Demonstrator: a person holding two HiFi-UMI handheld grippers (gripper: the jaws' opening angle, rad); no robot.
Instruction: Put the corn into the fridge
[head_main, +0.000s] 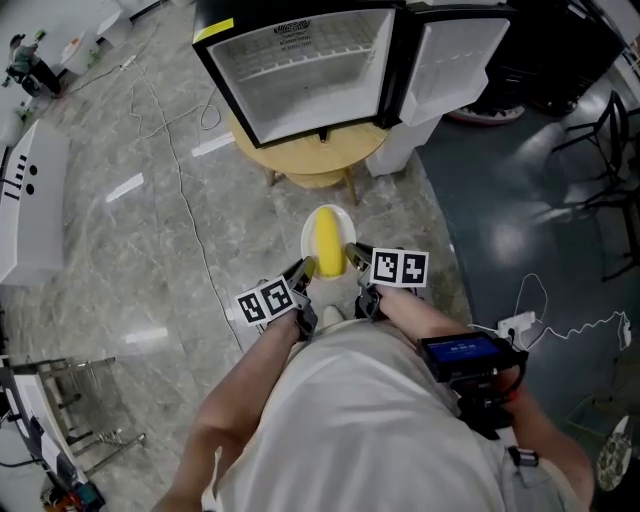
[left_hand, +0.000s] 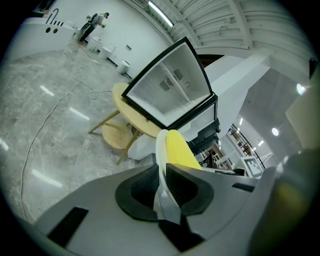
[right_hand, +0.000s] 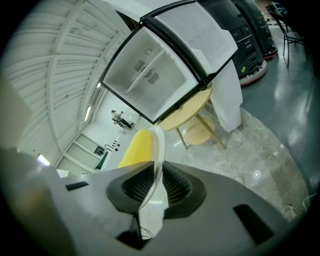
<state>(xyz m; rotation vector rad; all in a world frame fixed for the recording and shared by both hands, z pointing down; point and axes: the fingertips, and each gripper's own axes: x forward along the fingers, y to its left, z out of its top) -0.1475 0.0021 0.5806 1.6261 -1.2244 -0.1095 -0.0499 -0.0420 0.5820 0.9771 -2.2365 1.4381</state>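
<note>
Corn (head_main: 327, 240) lies lengthwise on a white plate (head_main: 340, 213), carried in the air above the floor (head_main: 150, 250) and well short of the fridge (head_main: 300, 105). The left gripper (head_main: 305, 268) has its jaws closed narrow on the plate's rim at about 7 o'clock. The right gripper (head_main: 352, 255) pinches the rim the same way at about 4 o'clock. Both gripper views show the thin white edge pressed between the ribbed pads, with the yellow cob just beyond.

By my reading the pickup is done and the carry is partly done. What is left is to close the gap, slide the load inside and let go.

The fridge sits at 12 o'clock from the plate on a round wooden surface (head_main: 335, 160), its door (head_main: 460, 50) swung out toward 1 o'clock. The opening faces the person and I see a wire shelf (head_main: 300, 62) inside with nothing on it.

The black frame of the opening and the front lip of the surface look like the edges to clear. The door narrows the right side. A cable (head_main: 190, 230) trails across the floor at 9 to 10 o'clock and dark chairs (head_main: 600, 130) stand off at 2 o'clock, both apart from the straight path.
</note>
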